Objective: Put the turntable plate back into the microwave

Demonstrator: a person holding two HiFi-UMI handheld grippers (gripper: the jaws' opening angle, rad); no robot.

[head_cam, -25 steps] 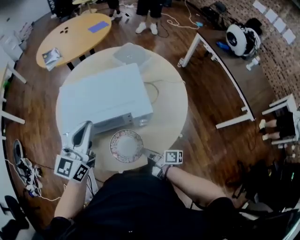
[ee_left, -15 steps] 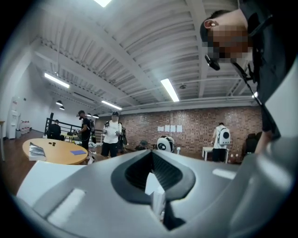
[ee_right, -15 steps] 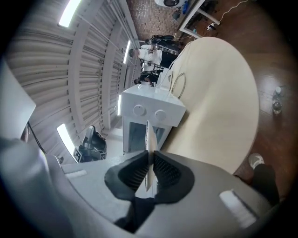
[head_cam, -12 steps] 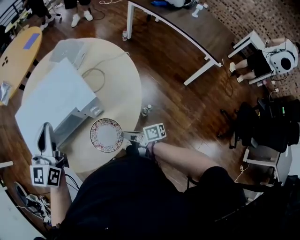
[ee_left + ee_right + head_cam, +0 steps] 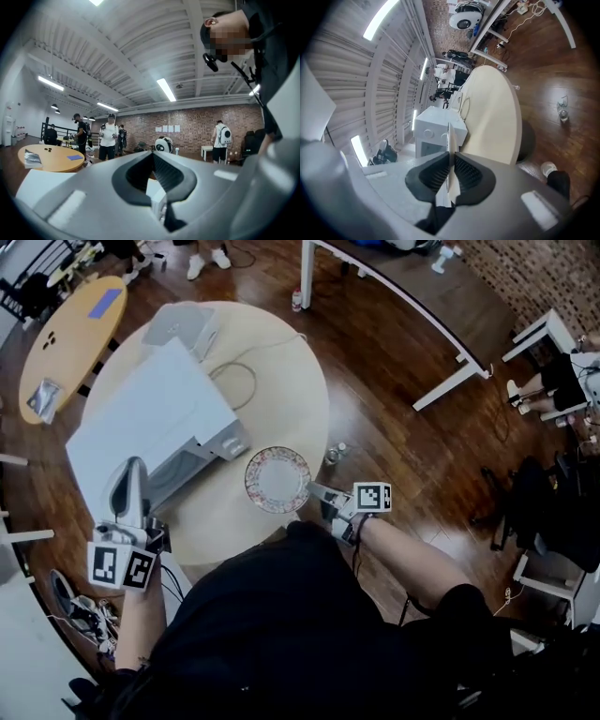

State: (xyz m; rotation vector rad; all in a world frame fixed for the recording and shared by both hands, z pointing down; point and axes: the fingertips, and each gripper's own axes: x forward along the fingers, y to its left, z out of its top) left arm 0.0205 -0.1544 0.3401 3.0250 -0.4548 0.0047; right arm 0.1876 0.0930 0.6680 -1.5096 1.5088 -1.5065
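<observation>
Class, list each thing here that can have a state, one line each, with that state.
microwave: standing on the table; door state unclear.
plate: outside the microwave, clamped at its rim.
right tool: shut on the plate.
left tool: at the microwave's front corner; grip unclear.

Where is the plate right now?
Head view, centre: the plate is clamped at its rim in the right tool, at the near edge of the round table, just right of the microwave.
</observation>
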